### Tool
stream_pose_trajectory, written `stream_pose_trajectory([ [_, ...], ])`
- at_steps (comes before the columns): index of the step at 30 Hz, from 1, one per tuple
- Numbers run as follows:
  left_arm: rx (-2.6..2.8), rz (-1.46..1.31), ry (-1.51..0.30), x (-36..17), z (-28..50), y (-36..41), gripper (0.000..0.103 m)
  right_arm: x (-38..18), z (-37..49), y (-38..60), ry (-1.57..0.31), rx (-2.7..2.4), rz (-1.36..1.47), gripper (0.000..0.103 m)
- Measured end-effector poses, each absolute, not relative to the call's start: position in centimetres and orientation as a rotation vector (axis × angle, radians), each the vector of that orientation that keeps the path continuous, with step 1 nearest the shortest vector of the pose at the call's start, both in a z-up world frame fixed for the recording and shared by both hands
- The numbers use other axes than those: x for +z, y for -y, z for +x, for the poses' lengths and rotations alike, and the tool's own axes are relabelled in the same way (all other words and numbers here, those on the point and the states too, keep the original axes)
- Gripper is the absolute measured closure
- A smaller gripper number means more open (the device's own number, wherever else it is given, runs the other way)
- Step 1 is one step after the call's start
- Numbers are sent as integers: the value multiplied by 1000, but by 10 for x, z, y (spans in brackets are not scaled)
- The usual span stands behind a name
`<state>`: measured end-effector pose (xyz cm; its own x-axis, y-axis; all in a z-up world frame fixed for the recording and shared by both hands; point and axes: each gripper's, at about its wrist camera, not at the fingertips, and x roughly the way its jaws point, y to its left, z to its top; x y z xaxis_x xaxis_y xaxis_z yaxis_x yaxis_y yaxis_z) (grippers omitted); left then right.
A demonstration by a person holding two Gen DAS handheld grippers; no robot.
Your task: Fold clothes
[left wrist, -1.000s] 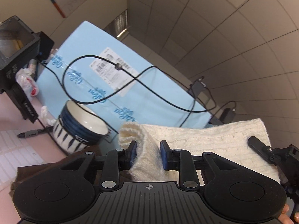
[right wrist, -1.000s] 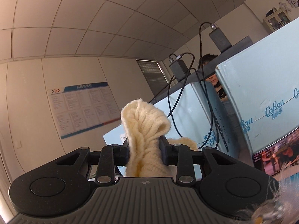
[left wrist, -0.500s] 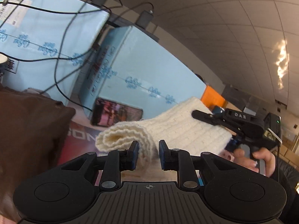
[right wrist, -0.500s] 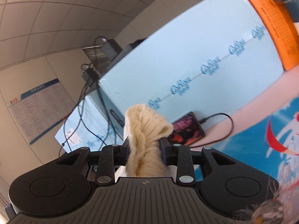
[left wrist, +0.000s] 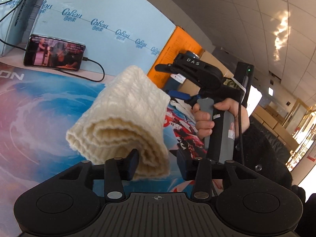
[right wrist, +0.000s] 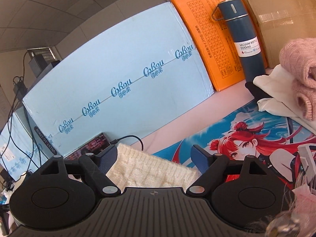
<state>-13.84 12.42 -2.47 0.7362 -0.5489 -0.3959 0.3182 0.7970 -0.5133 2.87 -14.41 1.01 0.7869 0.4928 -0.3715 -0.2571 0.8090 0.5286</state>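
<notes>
The left tool (left wrist: 157,163) stands spread wide; the folded cream knit sweater (left wrist: 126,122) touches its left finger (left wrist: 132,164), apparently lying loose on the printed desk mat (left wrist: 39,118). The right tool (right wrist: 156,158) is likewise wide apart, with the sweater between its fingers. At two o'clock in the left view, a hand (left wrist: 217,118) grips its handle. Farther, at ten o'clock, a phone (left wrist: 54,53) leans on a blue carton (left wrist: 98,9). On the tabletop (right wrist: 177,126), at one o'clock, stands a vacuum bottle (right wrist: 243,37).
</notes>
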Motion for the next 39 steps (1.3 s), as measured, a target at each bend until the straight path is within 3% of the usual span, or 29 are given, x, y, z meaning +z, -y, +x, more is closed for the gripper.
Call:
stream_pose_trajectory([
  [6, -489, -373, -485, -11, -170, -146, 20, 26, 4, 148, -583, 526, 555, 19],
  [11, -360, -331, -391, -4, -173, -149, 12, 23, -13, 127, -694, 550, 543, 18],
  [17, -336, -340, -447, -12, -129, -137, 13, 6, -15, 116, -792, 599, 587, 18],
  [18, -354, -331, -455, -15, -124, -132, 14, 4, -16, 116, -805, 599, 591, 18],
  [20, -357, -287, -446, -16, -122, -123, 35, 6, -17, 119, -819, 607, 603, 18],
  [21, -367, -252, -431, -16, -123, -118, 61, 7, -17, 121, -826, 610, 609, 18],
  [22, -384, -221, -414, -13, -126, -114, 74, 7, -18, 122, -833, 614, 616, 18],
  [30, -547, 103, -299, -2, -153, -56, 77, 25, -43, 117, -821, 642, 529, 18],
  [31, -557, 126, -297, -2, -155, -50, 77, 26, -49, 116, -809, 620, 496, 22],
  [32, -563, 129, -302, -3, -157, -48, 76, 24, -54, 117, -793, 584, 470, 44],
  [33, -571, 115, -315, -3, -157, -49, 75, 21, -59, 122, -777, 556, 456, 68],
  [35, -592, 87, -339, -4, -160, -54, 67, 15, -66, 134, -747, 543, 467, 79],
  [37, -627, 60, -351, -4, -167, -62, 29, 12, -74, 149, -711, 520, 493, 81],
  [39, -656, 30, -346, -2, -173, -72, 21, 10, -85, 164, -671, 488, 517, 81],
])
